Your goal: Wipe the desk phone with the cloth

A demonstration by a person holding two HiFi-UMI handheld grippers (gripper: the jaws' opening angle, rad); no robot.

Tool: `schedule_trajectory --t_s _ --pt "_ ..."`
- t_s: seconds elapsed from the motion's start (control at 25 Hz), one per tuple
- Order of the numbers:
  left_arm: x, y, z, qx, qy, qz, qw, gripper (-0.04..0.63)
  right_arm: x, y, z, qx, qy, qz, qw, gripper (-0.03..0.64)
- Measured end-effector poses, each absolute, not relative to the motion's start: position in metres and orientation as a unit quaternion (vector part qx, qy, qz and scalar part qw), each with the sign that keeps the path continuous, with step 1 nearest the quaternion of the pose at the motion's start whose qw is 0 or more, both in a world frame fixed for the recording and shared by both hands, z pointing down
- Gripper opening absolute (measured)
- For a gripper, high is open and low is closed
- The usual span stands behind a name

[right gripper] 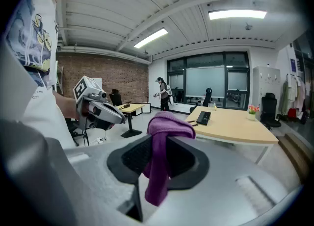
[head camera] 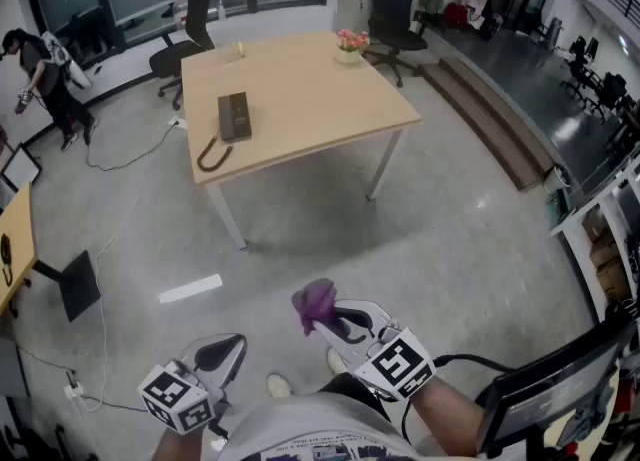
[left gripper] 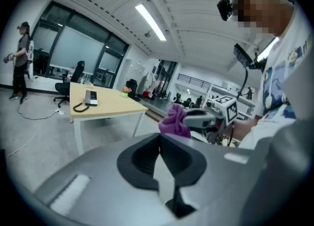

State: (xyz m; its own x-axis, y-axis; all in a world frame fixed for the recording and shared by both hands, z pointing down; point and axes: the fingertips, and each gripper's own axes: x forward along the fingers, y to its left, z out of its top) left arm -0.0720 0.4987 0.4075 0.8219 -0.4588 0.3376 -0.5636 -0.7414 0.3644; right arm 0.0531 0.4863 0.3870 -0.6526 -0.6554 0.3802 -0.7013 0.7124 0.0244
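A black desk phone (head camera: pixel 234 115) with a coiled cord lies near the left edge of a wooden table (head camera: pixel 310 99), far ahead of me. It also shows small as the desk phone (left gripper: pixel 91 97) in the left gripper view and the desk phone (right gripper: pixel 203 117) in the right gripper view. A purple cloth (head camera: pixel 315 304) hangs from my right gripper (head camera: pixel 330 321), which is shut on it; the cloth (right gripper: pixel 161 156) drapes between the jaws. My left gripper (head camera: pixel 225 357) is shut with nothing in it, low at the left. Both are held close to my body, well short of the table.
Office chairs (head camera: pixel 185 34) stand behind the table and a small flower pot (head camera: pixel 350 44) sits at its far edge. A person (head camera: pixel 45 79) stands at far left near cables on the floor. Another desk (head camera: pixel 15 249) is at left; steps (head camera: pixel 490 119) lie to the right.
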Motion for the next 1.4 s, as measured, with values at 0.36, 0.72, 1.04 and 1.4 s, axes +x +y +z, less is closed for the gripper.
schedule_trajectory --t_s 0.36,0.72,1.04,1.4 --pt "-0.092 0.508 0.411 0.933 -0.252 0.115 0.229 0.003 0.024 0.499 0.393 0.37 -0.908 0.077 0.181 0.091" --pt "-0.097 0.516 0.423 0.93 -0.249 0.111 0.248 0.003 0.024 0.516 0.398 0.37 -0.903 0.095 0.199 0.091" --pt "-0.08 0.468 0.425 0.915 -0.289 0.117 0.255 0.003 0.05 0.458 0.402 0.347 -0.913 0.098 0.19 0.091" --pt "-0.047 0.372 0.412 0.908 -0.328 0.12 0.23 0.005 0.091 0.361 0.4 0.315 -0.928 0.085 0.178 0.091"
